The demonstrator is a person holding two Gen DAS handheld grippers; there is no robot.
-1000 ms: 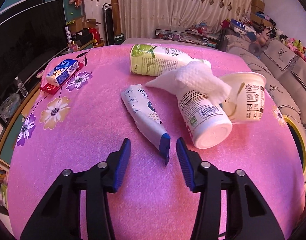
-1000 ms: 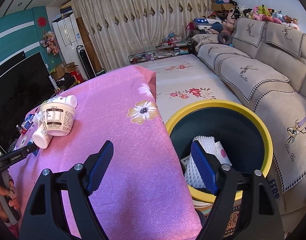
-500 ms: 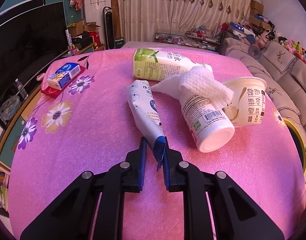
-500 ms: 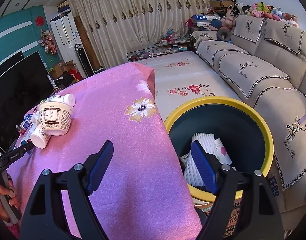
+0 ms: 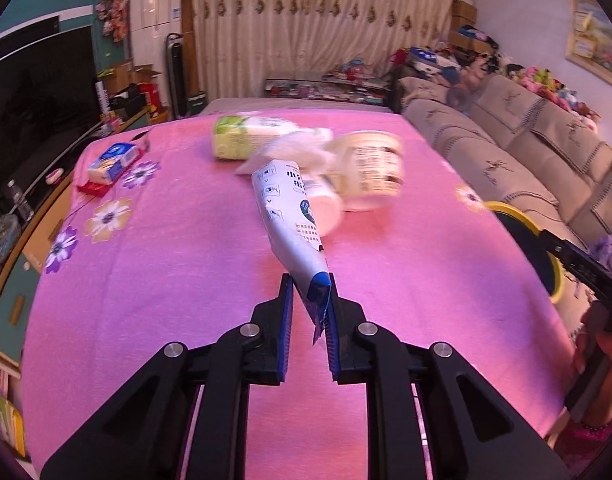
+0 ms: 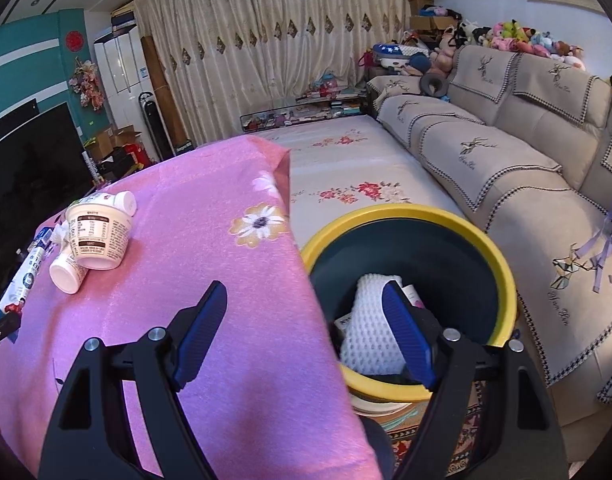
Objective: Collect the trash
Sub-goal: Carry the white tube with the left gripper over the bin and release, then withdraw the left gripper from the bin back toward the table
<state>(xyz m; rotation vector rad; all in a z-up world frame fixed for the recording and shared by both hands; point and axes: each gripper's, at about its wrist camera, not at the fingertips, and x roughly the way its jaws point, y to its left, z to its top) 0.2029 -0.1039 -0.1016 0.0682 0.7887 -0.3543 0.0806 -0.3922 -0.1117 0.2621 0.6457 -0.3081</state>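
Pink table (image 6: 210,272), yellow-rimmed bin (image 6: 502,264) holding foam netting (image 6: 370,328)

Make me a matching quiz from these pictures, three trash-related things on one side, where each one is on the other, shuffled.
Things:
1. white and blue tube
2. white foam net
3. yogurt cup

Places:
A. lying on the pink tablecloth
B. pinched in the left claw
C. inside the yellow-rimmed bin

Pairs: 1-B, 2-C, 3-A

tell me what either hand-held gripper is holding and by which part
The left hand-held gripper grips the flattened white carton with blue end by that blue end. The right hand-held gripper is open and holds nothing.
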